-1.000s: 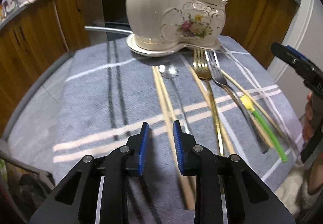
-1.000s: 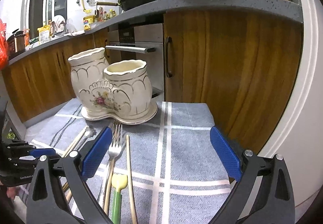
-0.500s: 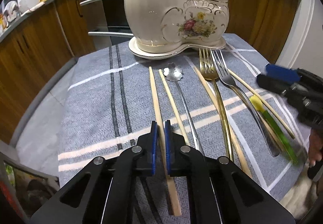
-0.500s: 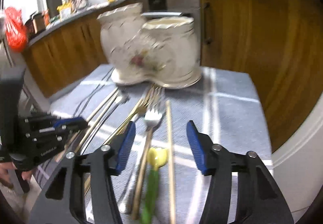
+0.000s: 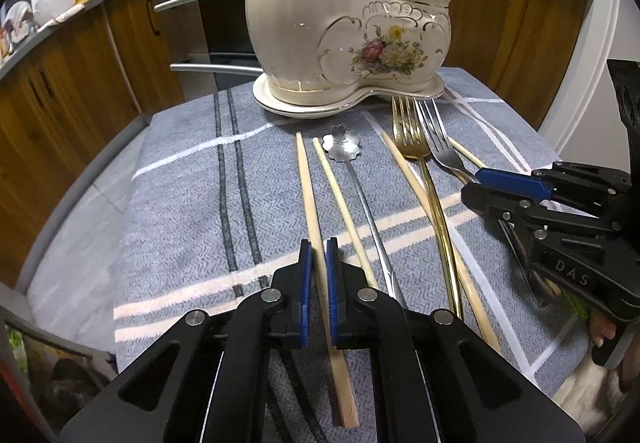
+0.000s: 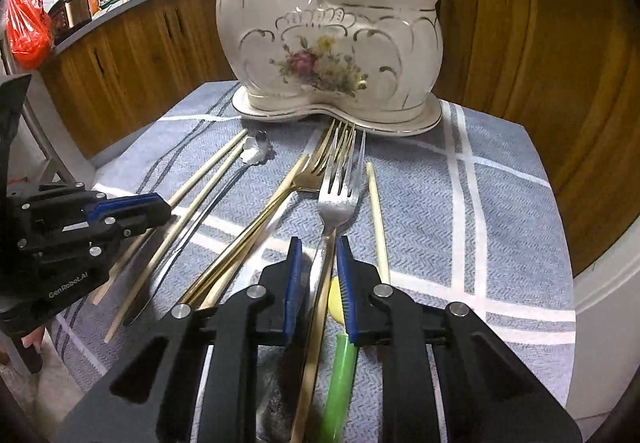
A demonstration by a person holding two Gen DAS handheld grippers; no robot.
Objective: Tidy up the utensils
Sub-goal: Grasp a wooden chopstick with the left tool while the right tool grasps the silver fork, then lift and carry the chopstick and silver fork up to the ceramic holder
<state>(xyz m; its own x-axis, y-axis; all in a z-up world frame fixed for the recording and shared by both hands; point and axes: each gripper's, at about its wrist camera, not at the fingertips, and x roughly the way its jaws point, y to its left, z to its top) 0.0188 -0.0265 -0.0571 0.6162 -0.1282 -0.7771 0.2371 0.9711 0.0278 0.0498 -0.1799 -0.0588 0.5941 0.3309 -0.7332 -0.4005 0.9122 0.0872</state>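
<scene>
The left gripper (image 5: 316, 263) had its fingers closed on a chopstick (image 5: 309, 203) that lay on the grey cloth (image 5: 180, 203) covering the surface, its tip toward 12 o'clock. Just at its 3 o'clock side lay a second chopstick (image 5: 340, 203), then a flower spoon (image 5: 342, 143), a gold fork (image 5: 412, 139) and a silver fork (image 6: 338, 195). The right gripper (image 6: 320, 275) straddled the silver fork's handle with its fingers narrowly apart, not clearly touching it; a yellow-green utensil (image 6: 340, 371) lay beneath them. The ceramic holder (image 5: 340, 23) stood on its saucer at 12 o'clock, beyond the fork tines.
</scene>
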